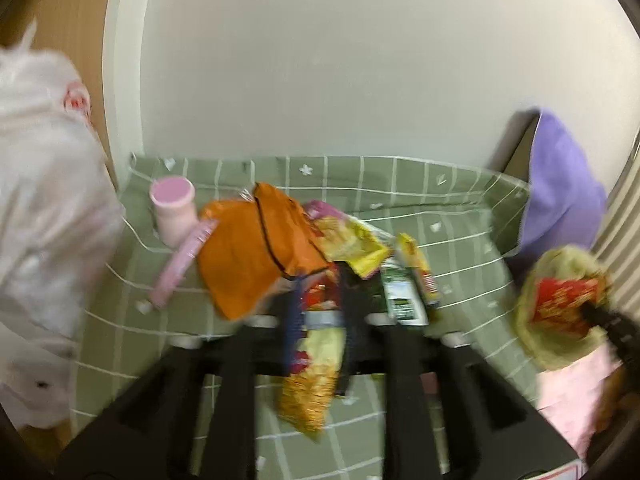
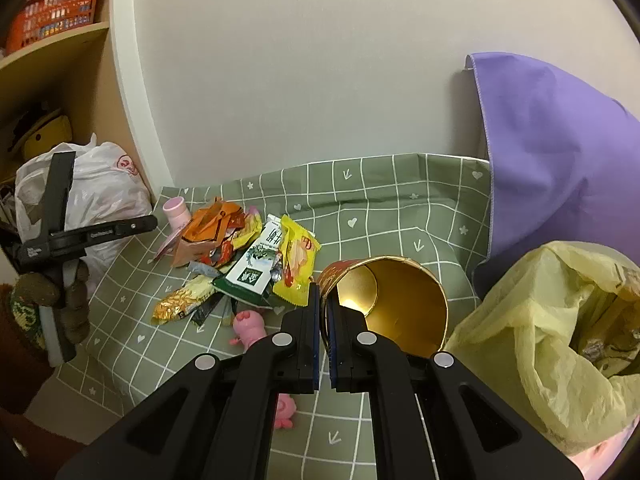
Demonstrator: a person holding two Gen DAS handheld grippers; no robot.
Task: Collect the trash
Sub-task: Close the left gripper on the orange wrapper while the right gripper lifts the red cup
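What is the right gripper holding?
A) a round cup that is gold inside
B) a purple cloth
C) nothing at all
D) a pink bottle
A: in the right wrist view the right gripper has its jaws shut on the rim of the gold-lined cup, beside the yellow bag.

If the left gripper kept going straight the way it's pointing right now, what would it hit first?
Probably the pile of wrappers on the green checked cloth. The left gripper points down at it with a yellow snack wrapper hanging between its fingers. The view is blurred, so depth is uncertain.
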